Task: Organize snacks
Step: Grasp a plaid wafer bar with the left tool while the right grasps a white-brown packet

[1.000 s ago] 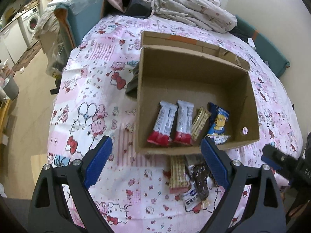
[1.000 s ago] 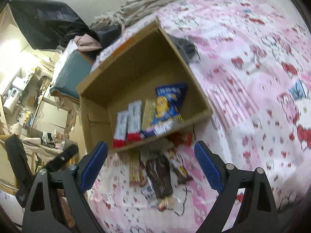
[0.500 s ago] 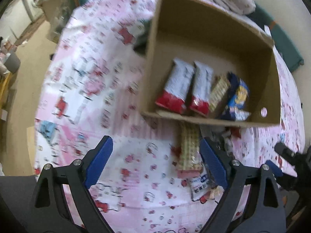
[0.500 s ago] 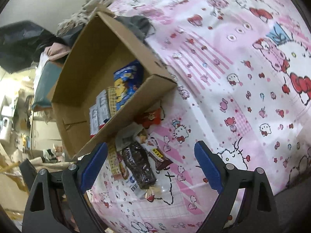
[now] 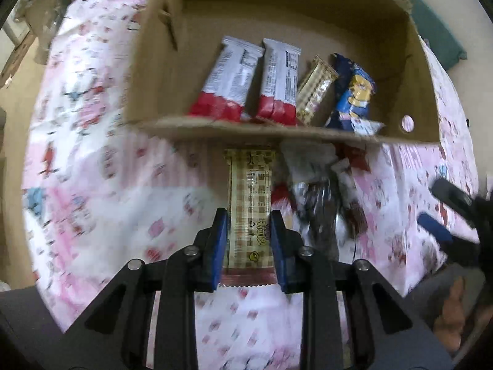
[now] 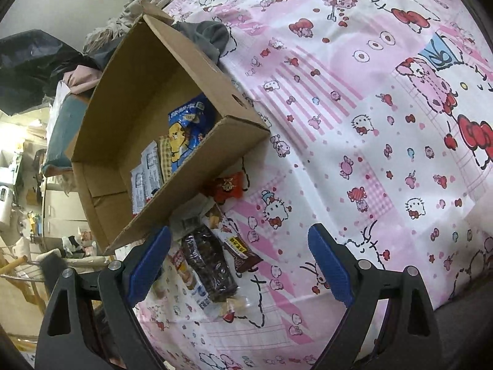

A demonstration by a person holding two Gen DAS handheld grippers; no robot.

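A beige checkered wafer bar (image 5: 250, 203) lies on the pink bedspread in front of an open cardboard box (image 5: 234, 130). My left gripper (image 5: 249, 231) points down over the bar's near end. Its jaws are closing, and the blue pads touch both long edges of the bar. Inside the box lie two white-and-red bars (image 5: 234, 83), another wafer (image 5: 314, 92) and a blue chip bag (image 5: 354, 95). My right gripper (image 6: 238, 234) hangs open above a loose pile holding a dark chocolate packet (image 6: 209, 265), a brown bar (image 6: 242, 252) and a red packet (image 6: 228, 185).
The pink cartoon-print bedspread (image 6: 369, 123) spreads wide to the right of the box. A grey cloth (image 6: 209, 37) lies behind the box, and crumpled bedding sits at the far end. The bed's edge drops to the floor (image 5: 12, 61) on the left.
My left gripper has come down over the wafer bar and its jaws have gone from wide open to closed against the bar. My right gripper has dropped nearer the pile and stays open.
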